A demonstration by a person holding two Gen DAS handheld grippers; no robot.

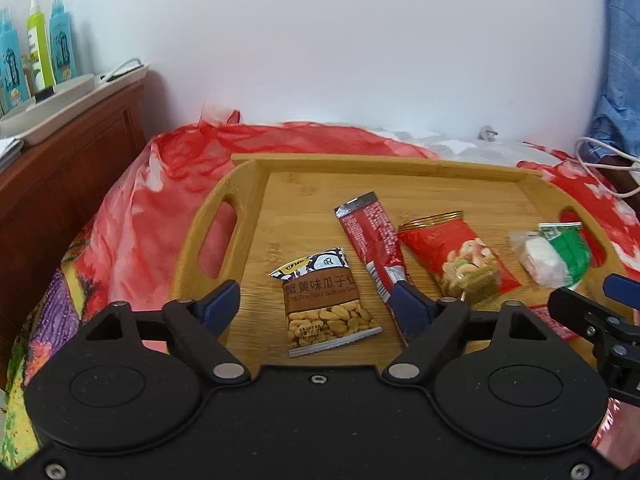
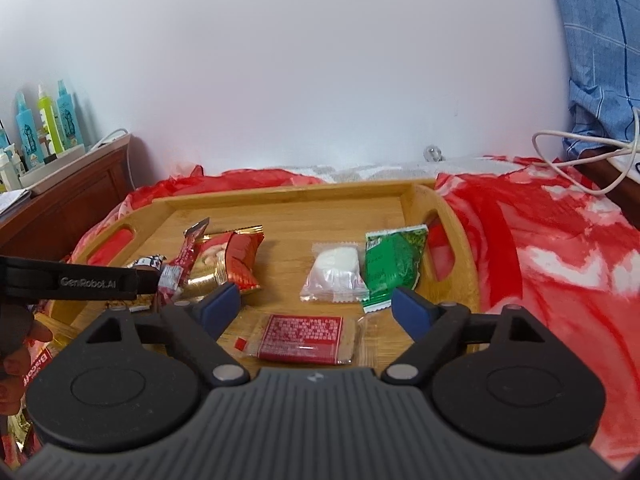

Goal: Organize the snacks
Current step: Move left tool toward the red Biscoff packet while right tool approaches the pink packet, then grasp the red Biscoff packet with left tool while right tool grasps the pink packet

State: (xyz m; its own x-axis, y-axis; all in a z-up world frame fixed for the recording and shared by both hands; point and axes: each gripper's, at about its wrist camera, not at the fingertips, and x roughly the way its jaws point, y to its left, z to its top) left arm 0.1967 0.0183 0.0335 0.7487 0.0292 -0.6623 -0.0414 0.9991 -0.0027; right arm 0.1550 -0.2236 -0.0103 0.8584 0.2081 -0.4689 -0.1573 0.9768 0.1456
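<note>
Six snacks lie flat in the bamboo tray (image 1: 248, 168), which sits on a bed with a red cover (image 2: 540, 248). Left gripper (image 1: 316, 298): fingers apart, nothing clamped; the sunflower seed packet (image 1: 324, 304) lies on the tray floor between them, near-left. Its right finger overlaps the near end of the red stick pack (image 1: 372, 240); cannot tell if touching. Right of that, the cashew packet (image 1: 460, 260), then the clear-wrapped white sweet (image 2: 334, 274) beside the green packet (image 2: 394, 264) by the right handle. Right gripper (image 2: 316, 308): fingers apart, empty, with the red square biscuit (image 2: 300, 338) on the tray below them, near edge.

Step, as judged: both packets look just placed, grippers released. More packets show off the tray at the near left in the right wrist view, blurred, by a person's hand (image 2: 16, 340).

Next move likely calls for lifting both grippers clear without dragging the stick pack or biscuit, then reaching to the near left for another packet. Far half of the tray is free for it.
</note>
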